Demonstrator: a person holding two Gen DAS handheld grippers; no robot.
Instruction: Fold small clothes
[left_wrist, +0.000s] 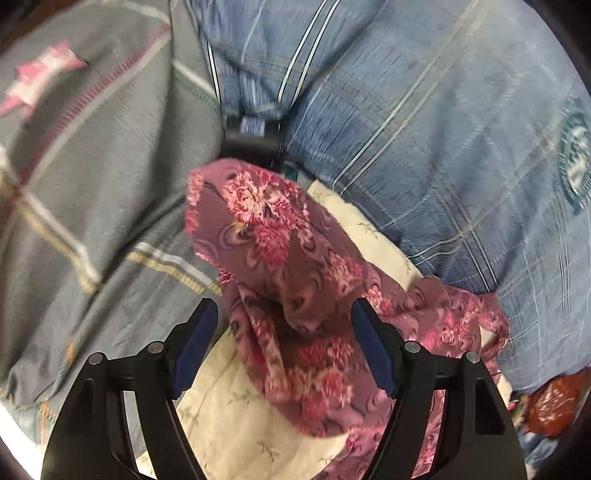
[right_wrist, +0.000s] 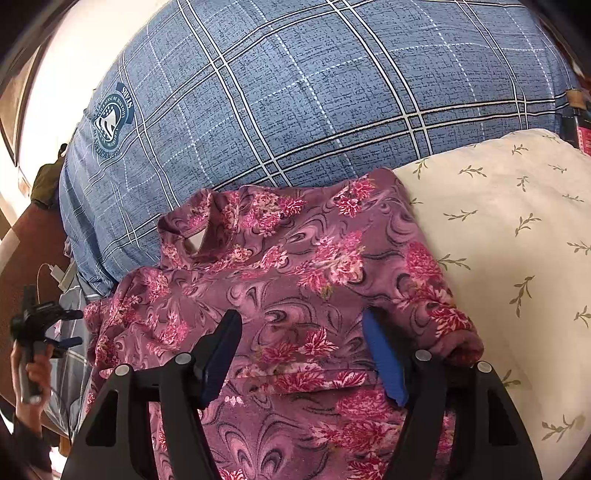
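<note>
Purple floral top (right_wrist: 288, 280), one, lies beneath two gaping claws, left claw (left_wrist: 284, 328) and right claw (right_wrist: 301, 339), neither gripping

A bedroom in a home: a bed piled with a blue plaid duvet (right_wrist: 295, 92) bearing a printed crest, a grey patchwork quilt (left_wrist: 92, 166) with a pink star, and a cream sheet (right_wrist: 517, 240) sprigged with leaves; a phone charger (right_wrist: 57, 273) lies plugged in beside the bed

both wrist views close above floral garment (left_wrist: 291, 273)
</note>
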